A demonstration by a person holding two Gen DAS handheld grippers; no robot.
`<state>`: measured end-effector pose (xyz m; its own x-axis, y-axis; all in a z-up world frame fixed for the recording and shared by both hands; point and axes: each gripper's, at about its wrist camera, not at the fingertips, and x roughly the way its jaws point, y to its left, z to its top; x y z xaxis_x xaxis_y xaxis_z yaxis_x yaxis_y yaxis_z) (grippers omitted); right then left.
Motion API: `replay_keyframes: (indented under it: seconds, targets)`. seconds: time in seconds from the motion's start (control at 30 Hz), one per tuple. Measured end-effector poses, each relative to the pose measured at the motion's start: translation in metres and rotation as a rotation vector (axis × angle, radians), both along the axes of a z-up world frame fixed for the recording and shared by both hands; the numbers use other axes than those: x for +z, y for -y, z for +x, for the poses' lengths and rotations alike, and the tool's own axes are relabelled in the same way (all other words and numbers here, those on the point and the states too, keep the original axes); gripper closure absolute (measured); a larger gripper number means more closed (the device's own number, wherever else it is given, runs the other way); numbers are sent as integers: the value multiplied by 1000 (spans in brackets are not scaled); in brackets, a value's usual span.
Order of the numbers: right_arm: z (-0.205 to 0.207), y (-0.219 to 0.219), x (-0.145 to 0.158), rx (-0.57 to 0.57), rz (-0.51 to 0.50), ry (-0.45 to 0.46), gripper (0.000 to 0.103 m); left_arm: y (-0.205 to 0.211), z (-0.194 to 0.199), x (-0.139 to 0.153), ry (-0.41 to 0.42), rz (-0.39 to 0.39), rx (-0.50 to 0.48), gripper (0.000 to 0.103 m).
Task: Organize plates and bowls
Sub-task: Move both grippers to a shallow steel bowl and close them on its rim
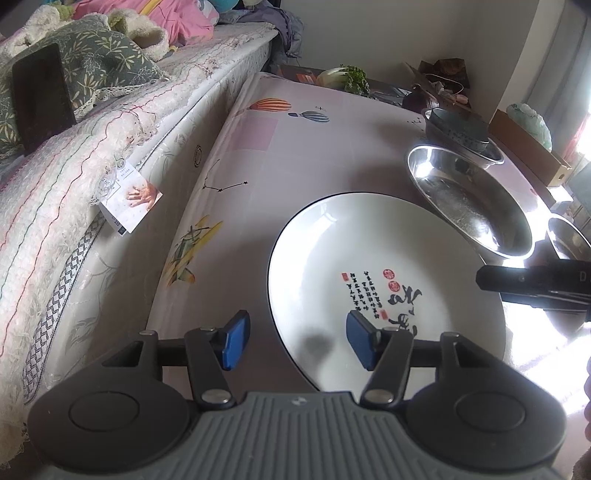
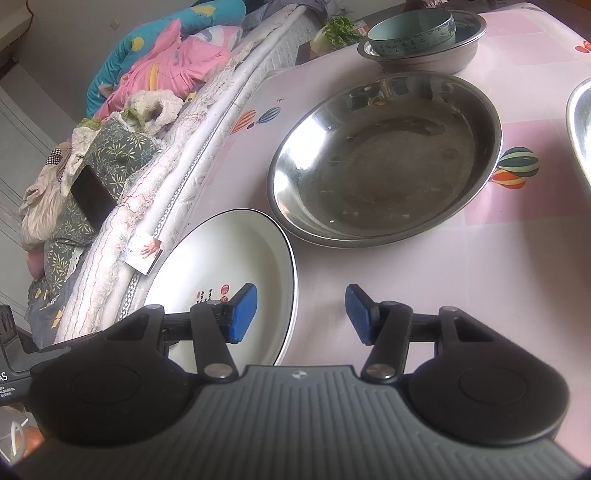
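Observation:
A white plate (image 1: 369,251) with black and red calligraphy lies on the pink patterned tablecloth (image 1: 295,147). My left gripper (image 1: 298,339) is open and straddles the plate's left rim, one blue pad outside it and the other over the white surface, neither pressing. My right gripper (image 2: 301,314) is open astride the opposite rim of the plate (image 2: 229,251), its left pad over the plate and its right pad over the cloth. The right gripper's black finger (image 1: 535,284) also shows at the plate's right edge in the left wrist view.
A wide steel dish (image 2: 384,158) sits just beyond the plate. Behind it a teal bowl (image 2: 410,29) rests inside a steel basin (image 2: 424,59). Another steel bowl (image 2: 580,129) is at the right edge. A bed (image 1: 92,166) with bedding runs along the table's left side.

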<state>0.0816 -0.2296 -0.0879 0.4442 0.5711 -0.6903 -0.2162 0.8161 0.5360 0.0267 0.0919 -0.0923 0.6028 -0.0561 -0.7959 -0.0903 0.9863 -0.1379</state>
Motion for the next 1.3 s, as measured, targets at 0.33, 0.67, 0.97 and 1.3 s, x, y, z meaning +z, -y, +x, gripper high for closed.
replay_keyframes:
  seconds: [0.33, 0.67, 0.97, 1.3]
  targets:
    - [-11, 32, 15, -67, 17, 50, 49, 13, -8, 28, 79, 92, 12, 29]
    - [-37, 102, 43, -205, -16, 153, 41, 81, 8, 58, 194, 78, -165, 10]
    - [-72, 197, 55, -396, -60, 211, 38, 169, 37, 68, 221, 23, -393, 5]
    - [-72, 275, 36, -535, -24, 178, 38, 236, 59, 58, 235, -55, -458, 1]
